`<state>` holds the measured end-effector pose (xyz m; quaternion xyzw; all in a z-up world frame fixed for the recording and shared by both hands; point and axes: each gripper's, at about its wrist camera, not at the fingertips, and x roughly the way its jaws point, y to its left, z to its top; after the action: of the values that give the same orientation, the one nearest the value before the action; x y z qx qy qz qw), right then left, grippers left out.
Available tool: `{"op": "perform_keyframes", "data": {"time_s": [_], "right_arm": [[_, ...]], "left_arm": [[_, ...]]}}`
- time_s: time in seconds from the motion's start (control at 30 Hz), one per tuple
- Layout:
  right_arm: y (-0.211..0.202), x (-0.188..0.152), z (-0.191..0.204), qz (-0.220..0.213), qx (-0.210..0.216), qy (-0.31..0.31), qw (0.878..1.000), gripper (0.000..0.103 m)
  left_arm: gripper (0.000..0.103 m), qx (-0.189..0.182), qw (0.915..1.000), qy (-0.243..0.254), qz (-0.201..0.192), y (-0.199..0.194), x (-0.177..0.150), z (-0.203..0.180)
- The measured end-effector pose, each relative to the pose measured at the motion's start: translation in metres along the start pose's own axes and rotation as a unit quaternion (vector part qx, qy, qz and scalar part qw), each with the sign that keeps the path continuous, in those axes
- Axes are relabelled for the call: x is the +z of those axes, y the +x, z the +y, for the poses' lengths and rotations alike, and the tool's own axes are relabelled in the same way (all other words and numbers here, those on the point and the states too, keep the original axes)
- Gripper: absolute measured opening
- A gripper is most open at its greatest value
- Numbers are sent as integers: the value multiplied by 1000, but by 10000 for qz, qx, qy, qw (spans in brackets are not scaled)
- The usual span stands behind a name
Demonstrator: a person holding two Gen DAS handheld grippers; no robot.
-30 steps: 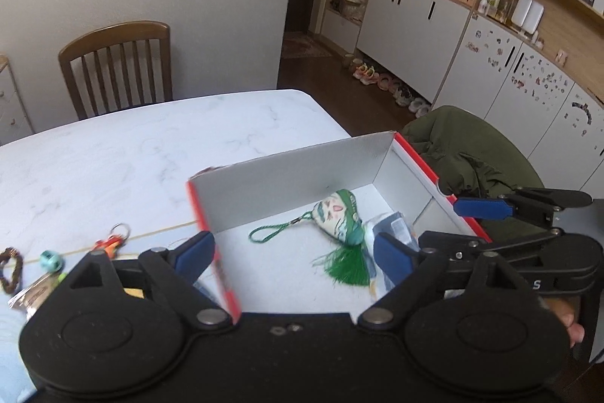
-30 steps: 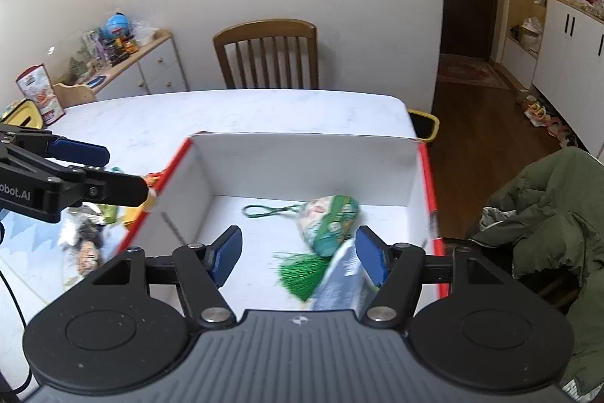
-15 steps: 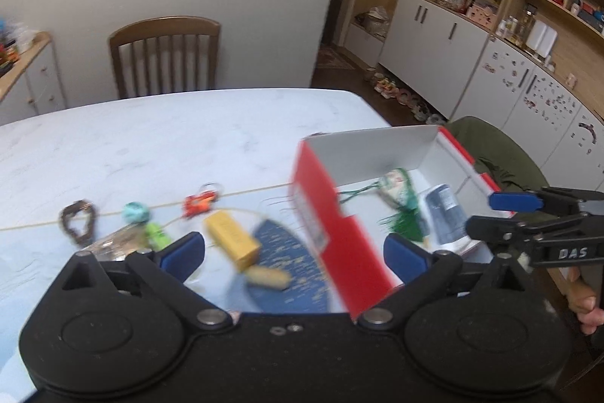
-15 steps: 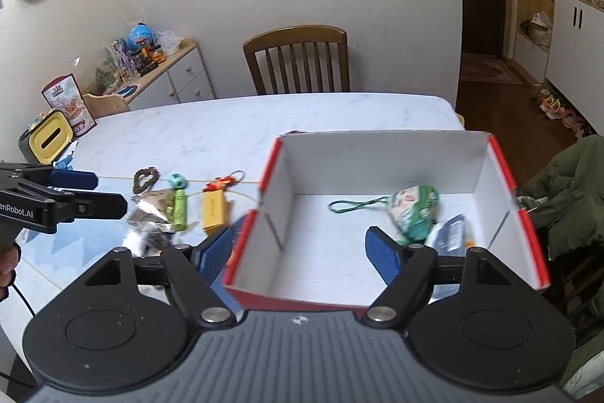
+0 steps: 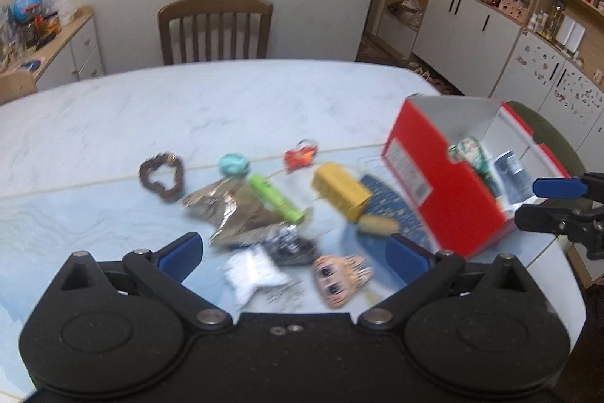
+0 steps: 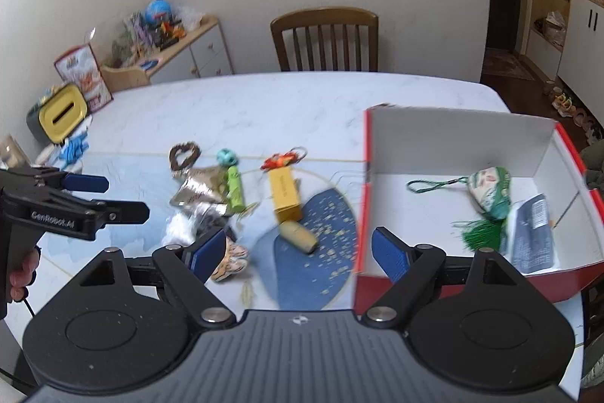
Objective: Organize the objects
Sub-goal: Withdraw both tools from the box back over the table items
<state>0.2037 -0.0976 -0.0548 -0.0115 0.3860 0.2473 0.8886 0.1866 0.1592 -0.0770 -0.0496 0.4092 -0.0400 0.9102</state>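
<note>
Jaws: left gripper (image 5: 294,252) and right gripper (image 6: 298,248) both spread wide, nothing between pads.
Writing: "GenRobot.AI" on left gripper body, seen in right wrist view; box label and packet text too blurred to read.
Box: red box (image 6: 472,274) at table's right end — open top, holds green tassel charm (image 6: 489,195) and grey packet (image 6: 532,233).
Loose items: yellow box (image 6: 285,193), green tube (image 6: 234,186), bead bracelet (image 6: 184,155), foil wrapper (image 6: 196,189), face charm (image 5: 341,278) — clustered left of red box on table (image 6: 264,108).
Open room: far half of table bare up to chair (image 6: 324,38).
</note>
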Motion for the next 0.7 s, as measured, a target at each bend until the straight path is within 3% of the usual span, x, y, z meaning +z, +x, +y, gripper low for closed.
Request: {"op": "perform_keyframes", "data": {"time_s": [0.23, 0.43, 0.7], "right_arm": [[31, -11, 34, 310, 48, -218, 9993, 85], [55, -24, 60, 556, 110, -682, 9961, 85], [89, -33, 76, 842, 7, -849, 9928, 85]], "left_arm": [[103, 50, 9997, -131, 176, 22, -19, 30], [103, -189, 9980, -491, 351, 49, -32, 45], [103, 102, 9975, -581, 393, 70, -34, 47]]}}
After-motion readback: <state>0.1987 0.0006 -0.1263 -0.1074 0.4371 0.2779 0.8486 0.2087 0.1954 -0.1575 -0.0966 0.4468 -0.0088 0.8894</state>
